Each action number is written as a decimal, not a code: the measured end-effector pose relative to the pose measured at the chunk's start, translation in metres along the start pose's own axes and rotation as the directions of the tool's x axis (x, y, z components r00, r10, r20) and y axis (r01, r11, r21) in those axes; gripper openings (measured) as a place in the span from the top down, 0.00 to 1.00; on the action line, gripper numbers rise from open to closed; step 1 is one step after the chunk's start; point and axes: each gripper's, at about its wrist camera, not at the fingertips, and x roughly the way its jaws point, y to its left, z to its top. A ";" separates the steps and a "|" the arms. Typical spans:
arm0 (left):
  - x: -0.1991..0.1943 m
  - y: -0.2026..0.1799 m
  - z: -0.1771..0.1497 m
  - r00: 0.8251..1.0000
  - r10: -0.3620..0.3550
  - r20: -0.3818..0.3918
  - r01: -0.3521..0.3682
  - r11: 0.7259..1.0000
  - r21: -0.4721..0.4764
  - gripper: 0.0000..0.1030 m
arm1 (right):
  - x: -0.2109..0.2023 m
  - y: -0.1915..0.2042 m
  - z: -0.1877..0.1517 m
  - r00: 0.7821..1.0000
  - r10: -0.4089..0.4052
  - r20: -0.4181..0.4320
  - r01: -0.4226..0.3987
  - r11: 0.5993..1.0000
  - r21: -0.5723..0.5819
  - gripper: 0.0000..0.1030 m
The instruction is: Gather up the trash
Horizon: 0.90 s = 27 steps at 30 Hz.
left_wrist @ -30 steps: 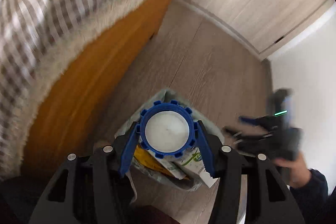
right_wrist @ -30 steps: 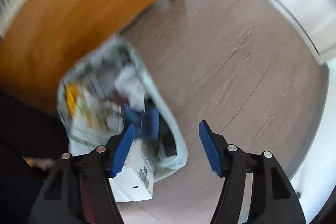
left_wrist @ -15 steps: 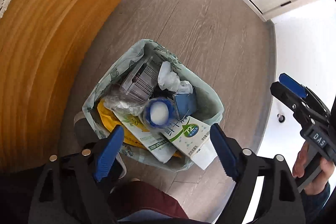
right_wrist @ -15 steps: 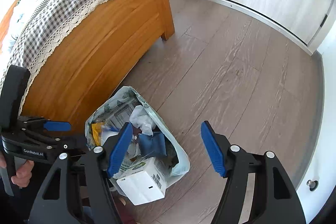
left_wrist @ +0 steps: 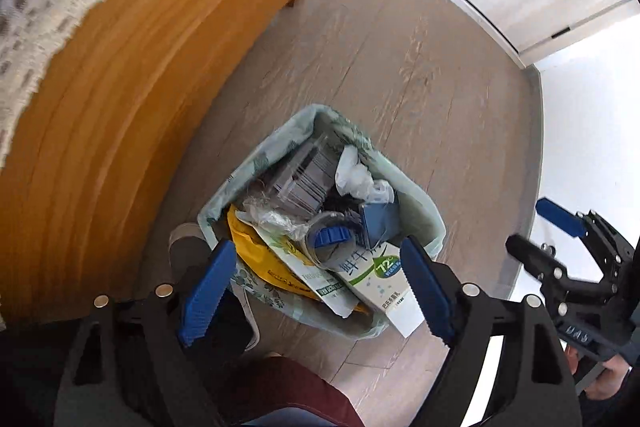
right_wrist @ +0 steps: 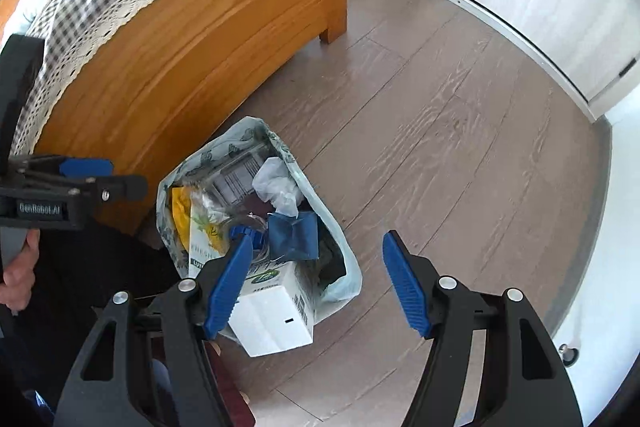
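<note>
Trash bag (left_wrist: 416, 195) sits open on the wood floor (left_wrist: 400, 67), centre of the left wrist frame, close beside the orange bed frame (left_wrist: 120, 87). I hold the left gripper (left_wrist: 316, 291) pointing steeply down over the bag's mouth, fingers spread wide with nothing between them. I judge this is a drop position: right over the opening, so that whatever is let go lands inside.

Contents visible: a clear jar with blue ribbed lid (left_wrist: 330, 237) lying on its side on top of the pile, a green-and-white carton (left_wrist: 380, 279) sticking out over the lower rim, a yellow packet (left_wrist: 248, 247), crumpled white plastic (left_wrist: 356, 175), a barcoded clear box (left_wrist: 304, 179). Bag looks nearly full; the carton overhangs the rim and could tip out.

Right gripper (right_wrist: 316, 291), in its own frame, hangs above the floor at the bag's lower right edge, fingers apart and empty. I read it as held clear of the bag, ready for the next piece.

No loose trash visible on the floor in either view.
</note>
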 end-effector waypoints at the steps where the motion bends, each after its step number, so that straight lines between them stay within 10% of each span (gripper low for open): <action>1: -0.005 -0.001 0.000 1.000 0.005 0.016 -0.005 1.000 0.009 0.21 | -0.004 0.003 0.000 1.000 -0.004 0.004 0.004 1.000 -0.010 0.37; 13: -0.117 0.006 -0.002 0.964 0.012 0.265 -0.040 0.994 0.102 0.21 | -0.058 0.046 0.017 0.992 -0.053 0.119 0.066 0.992 -0.110 0.37; 21: -0.228 0.051 -0.015 0.859 0.059 0.509 -0.074 0.997 0.009 0.16 | -0.120 0.093 0.054 0.945 -0.060 0.320 0.124 0.975 -0.185 0.34; 27: -0.304 0.096 -0.044 0.716 0.178 0.675 -0.119 0.984 -0.134 0.15 | -0.164 0.153 0.091 0.864 0.025 0.504 0.125 0.957 -0.262 0.29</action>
